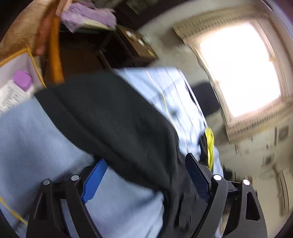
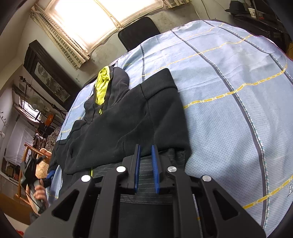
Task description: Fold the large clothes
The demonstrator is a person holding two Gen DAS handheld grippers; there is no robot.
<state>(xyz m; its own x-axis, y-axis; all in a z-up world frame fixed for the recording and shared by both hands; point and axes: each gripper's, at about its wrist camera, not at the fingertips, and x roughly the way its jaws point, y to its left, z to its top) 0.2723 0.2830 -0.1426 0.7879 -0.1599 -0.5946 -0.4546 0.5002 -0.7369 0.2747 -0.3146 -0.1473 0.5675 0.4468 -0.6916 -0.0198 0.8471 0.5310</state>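
Note:
A black hoodie with a yellow-green hood lining lies spread on the light blue checked bedsheet. My right gripper hovers at the hoodie's near hem, over its striped inner fabric. Its blue pads stand a narrow gap apart and pinch nothing that I can see. In the blurred left wrist view, my left gripper is wide open. A fold of the black hoodie runs between its fingers without being pressed. The right wrist view shows the left gripper at the bed's left edge, held by a hand.
A black chair back stands behind the bed under a bright window. A wooden chair sits off the bed's left side. A box with a purple-capped bottle and a purple cloth lie beyond the bed.

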